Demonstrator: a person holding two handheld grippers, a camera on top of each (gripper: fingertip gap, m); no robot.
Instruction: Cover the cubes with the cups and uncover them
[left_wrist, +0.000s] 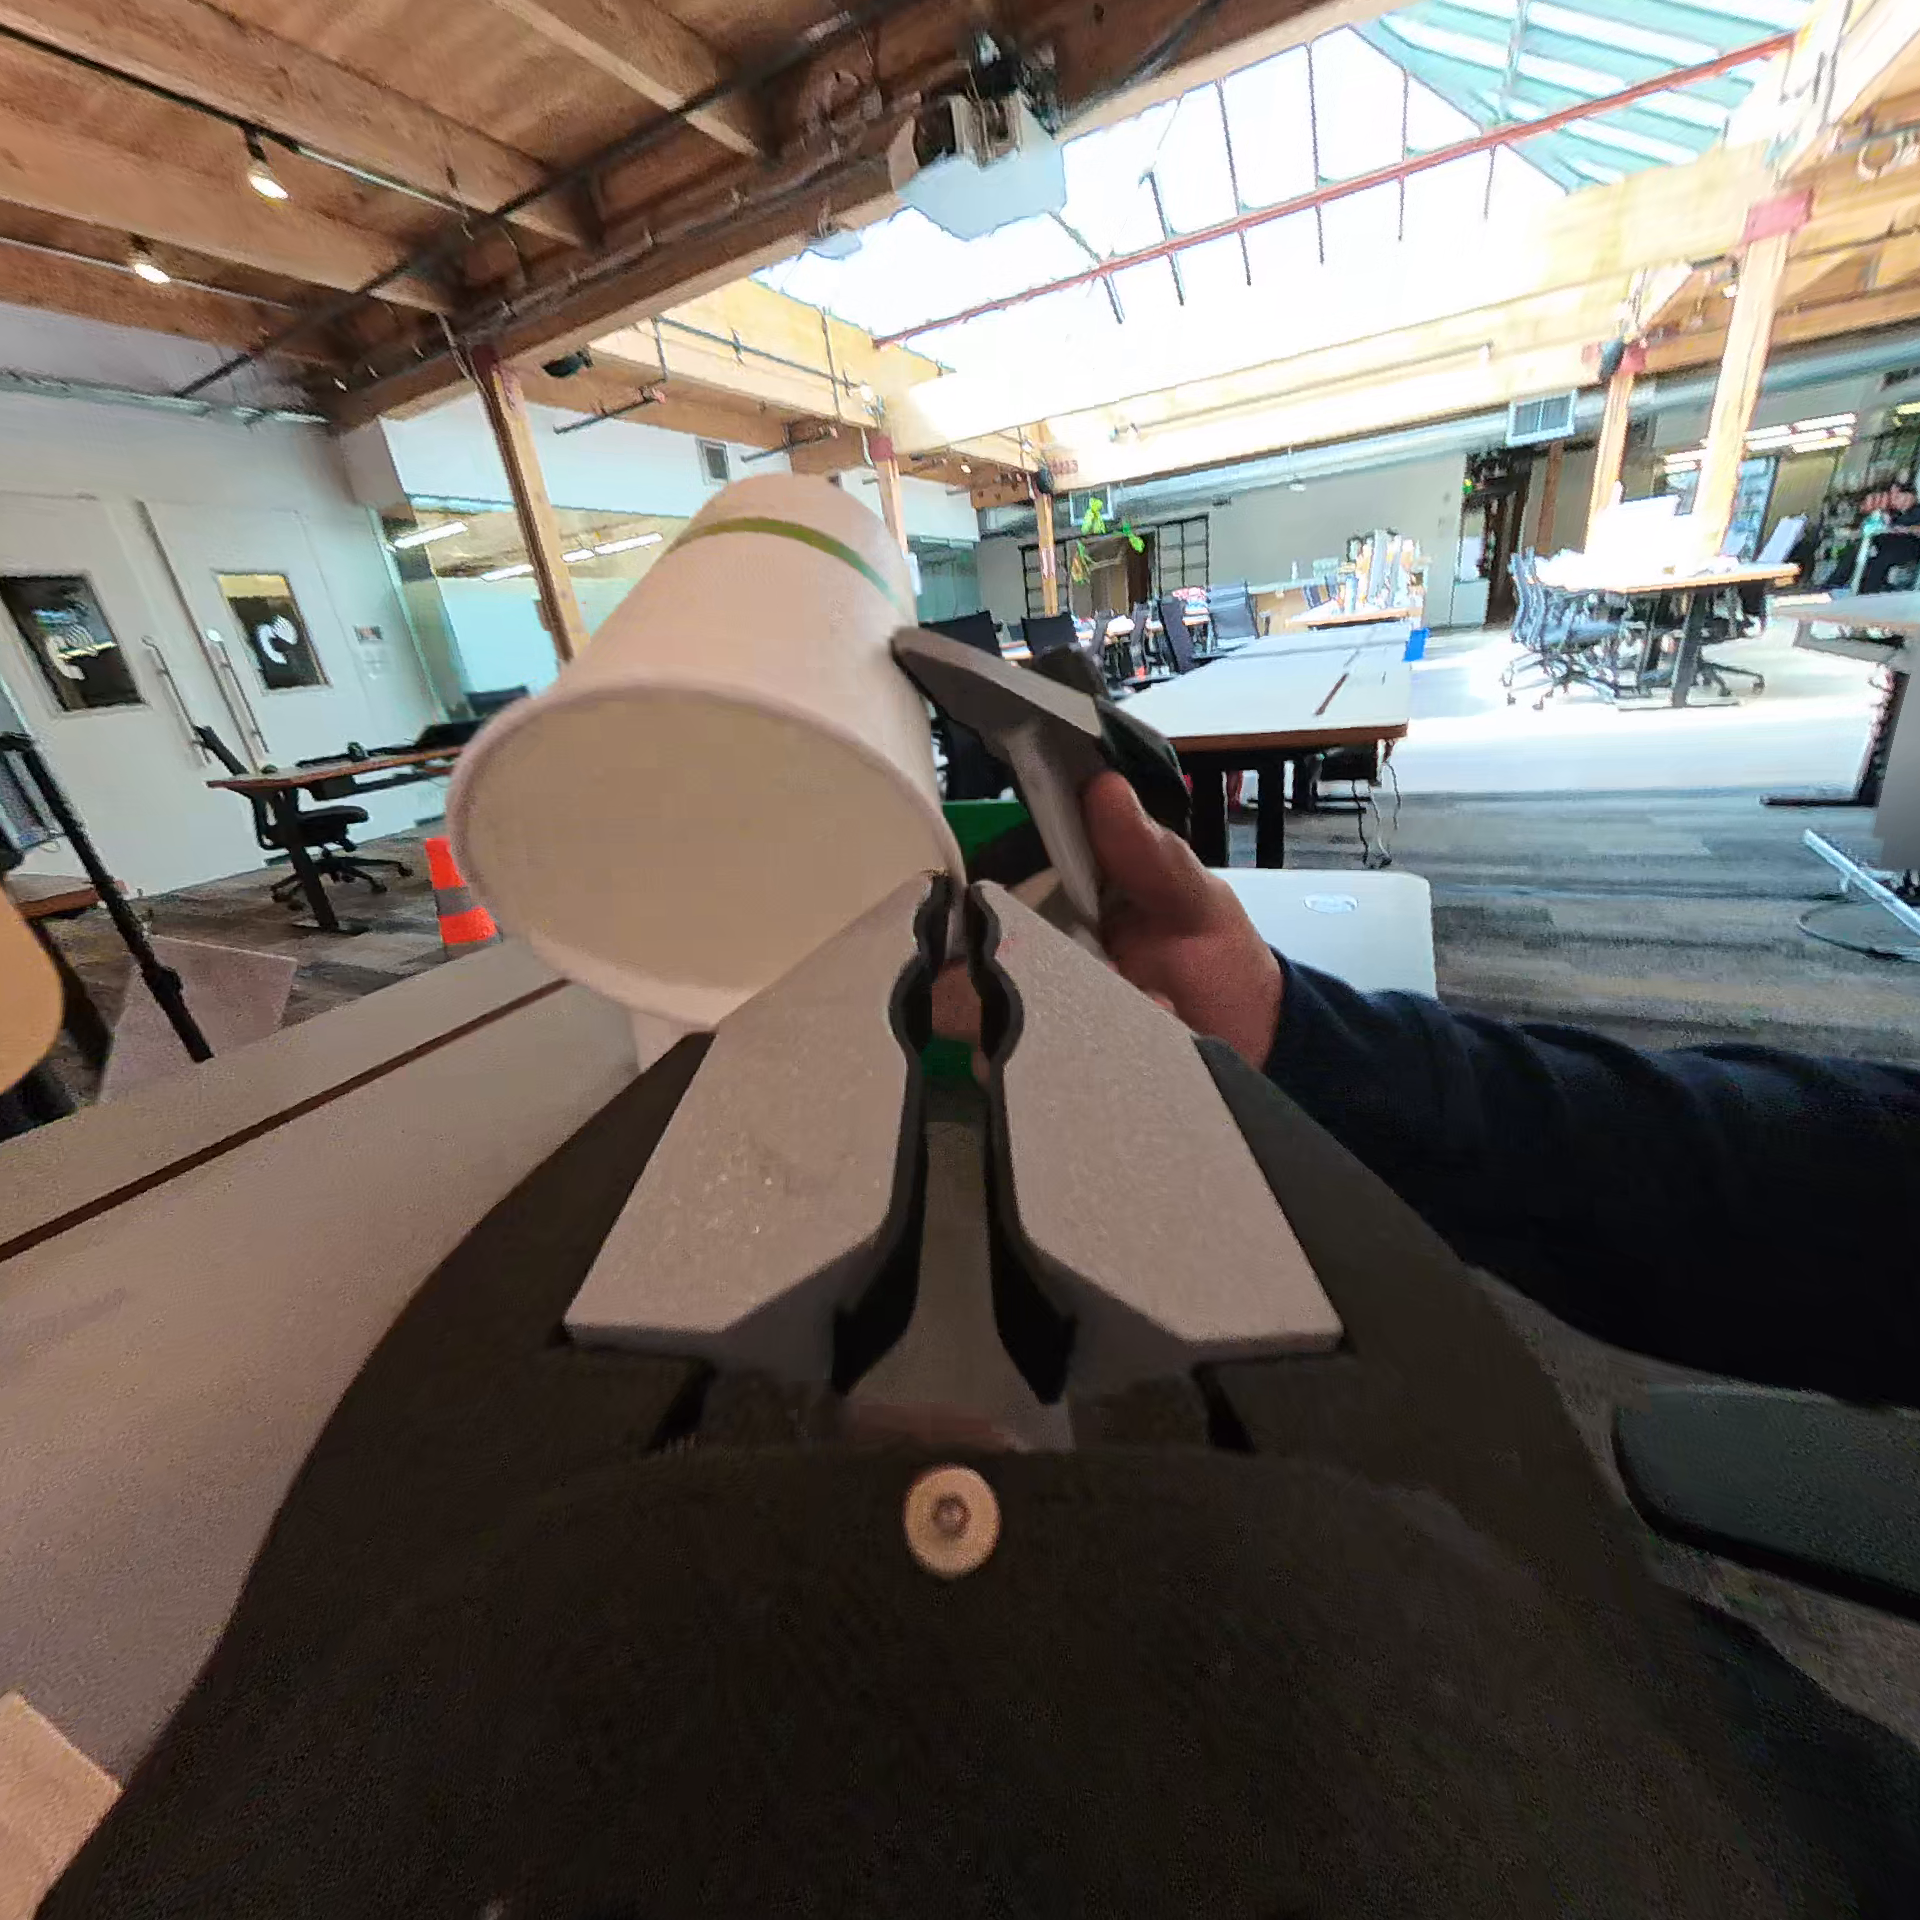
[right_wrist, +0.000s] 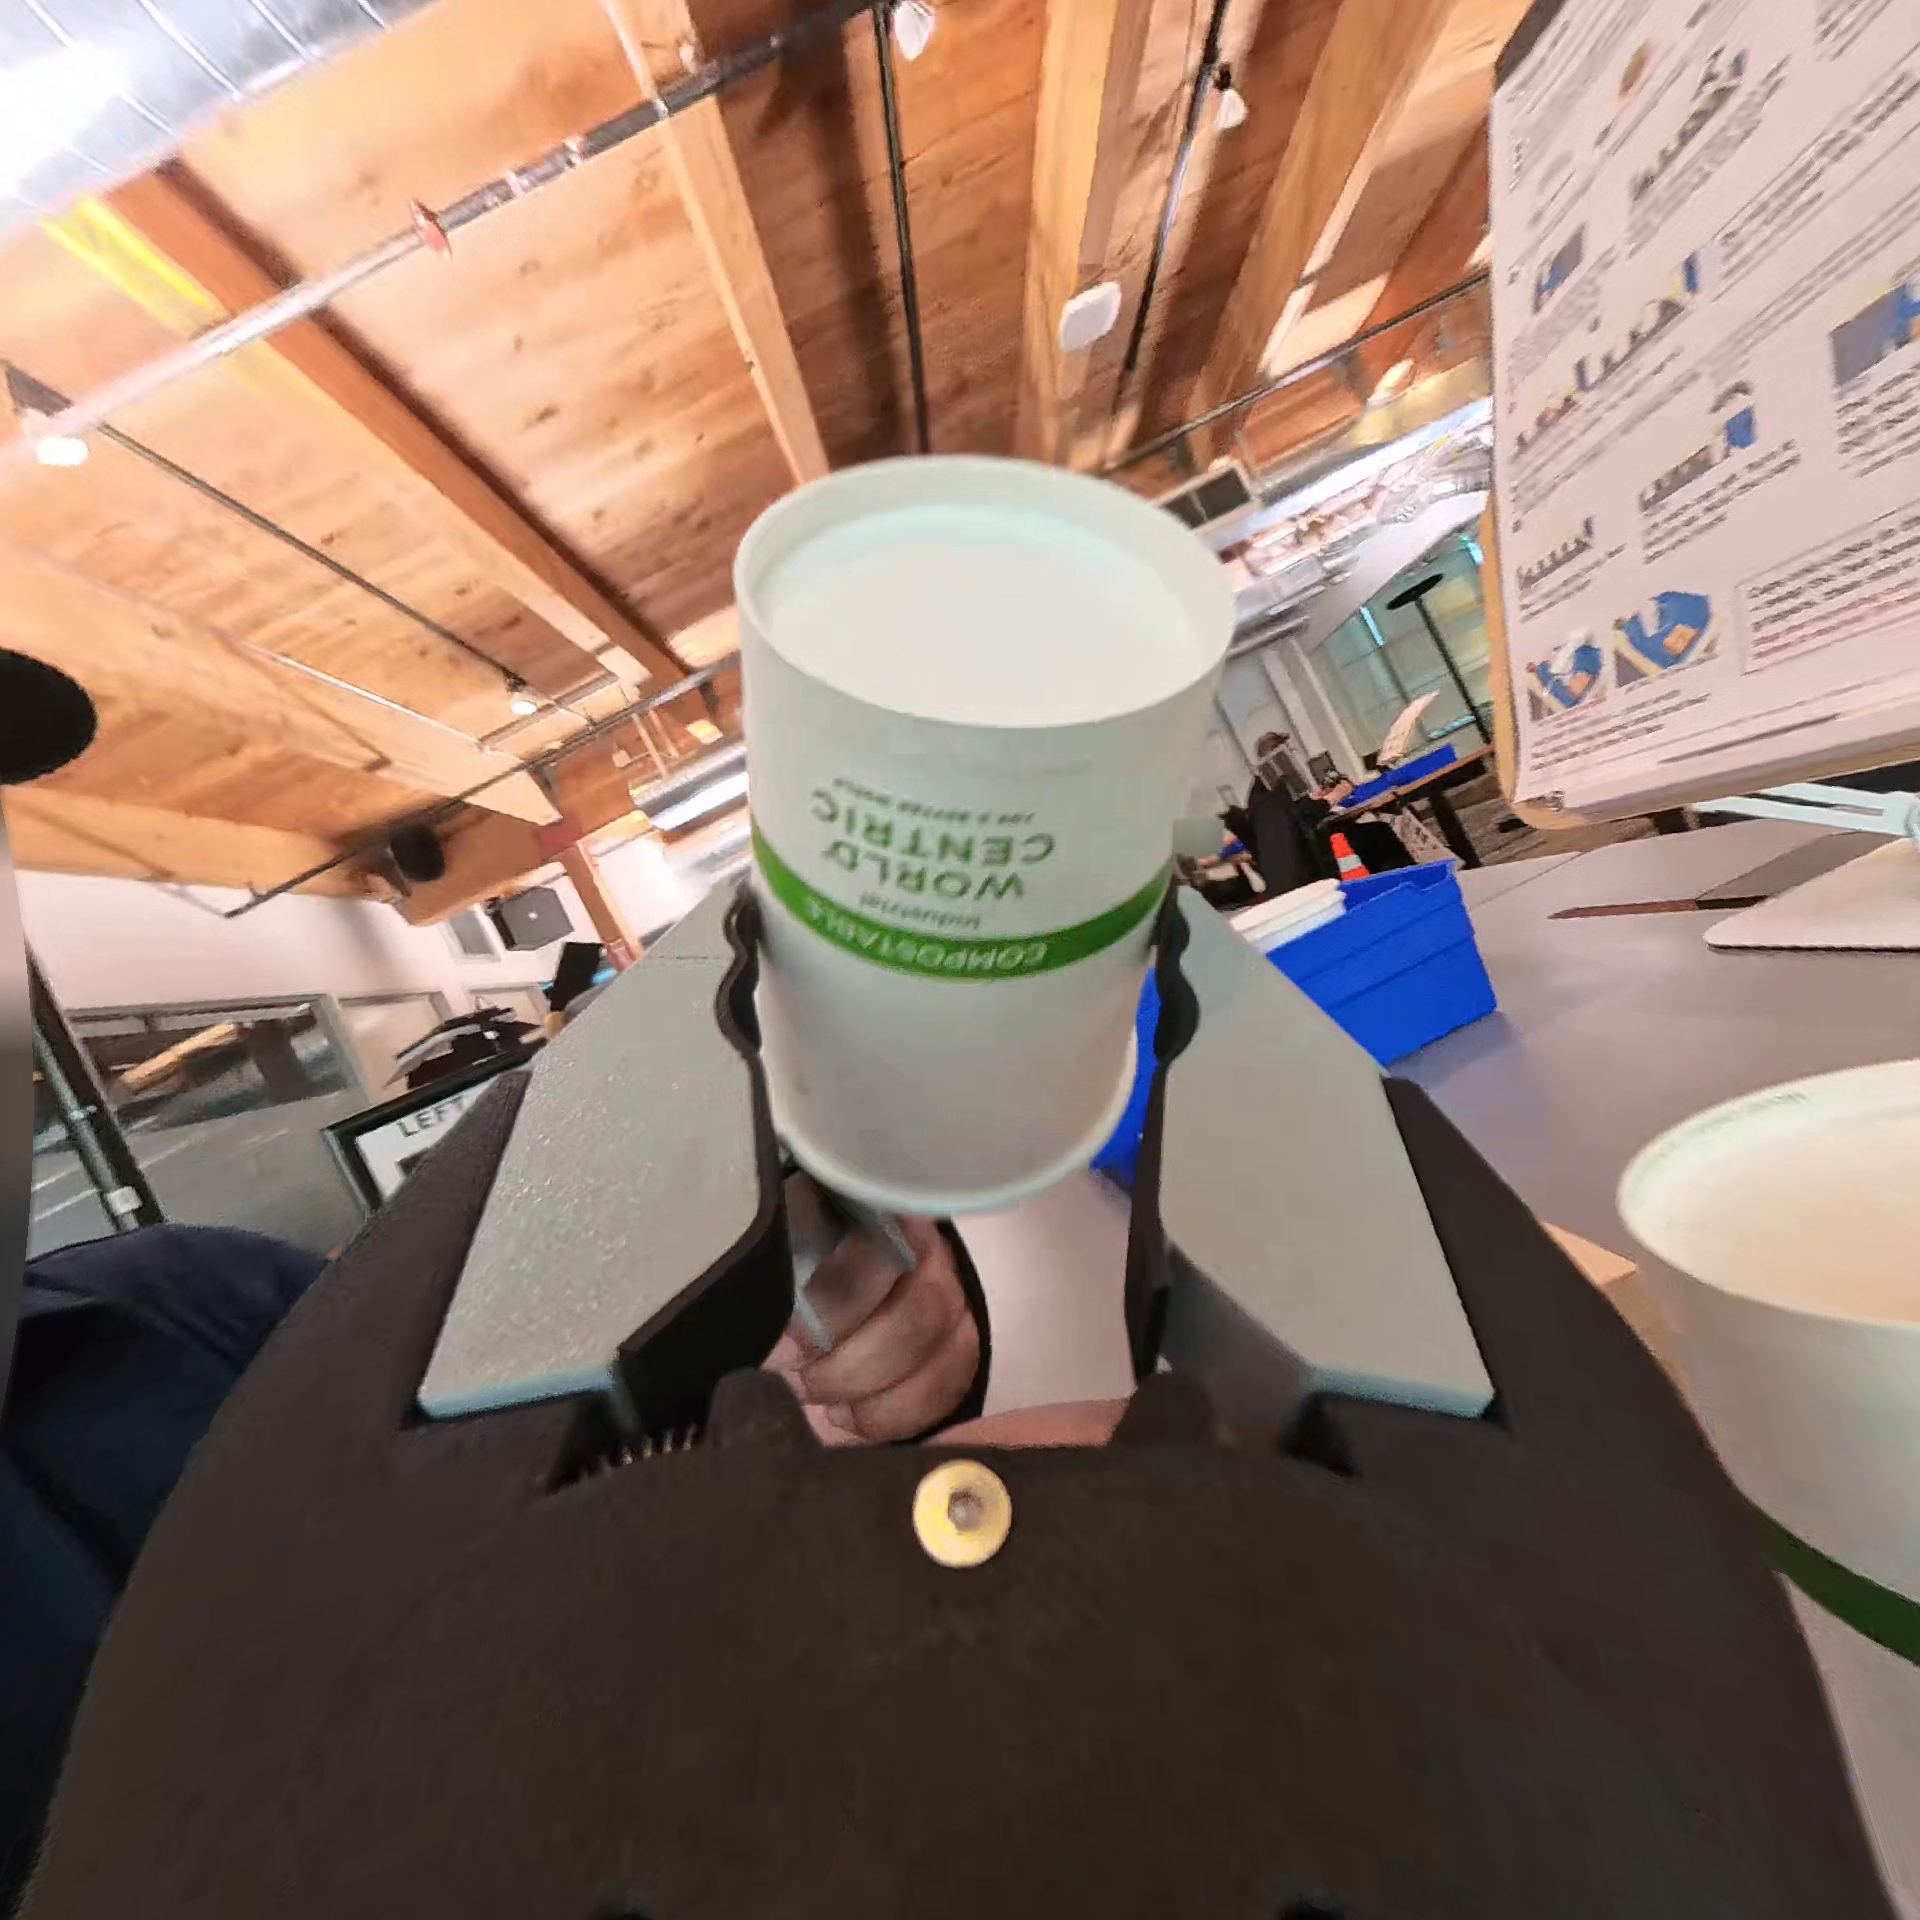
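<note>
The grey desk (right_wrist: 1662, 1049) runs across the right of the right wrist view, with a blue bin (right_wrist: 1382, 966) towards its far side. A second white cup with a green band (right_wrist: 1787, 1309) shows at that view's lower right, mouth up; its foot is out of view.

The white paper cup (right_wrist: 966, 831), green-banded, is held up in the air above the desk, clear of its surface, between the two claws. In the right wrist view its closed base faces up and away.

The right claw (right_wrist: 956, 935) is spread wide around the cup, one fingertip at each side wall near the green band. I cannot tell whether its pads press. A hand (left_wrist: 1174, 914) holds this claw.

The left claw (left_wrist: 958, 920) is almost closed, its pads pinching the cup's rim wall.
</note>
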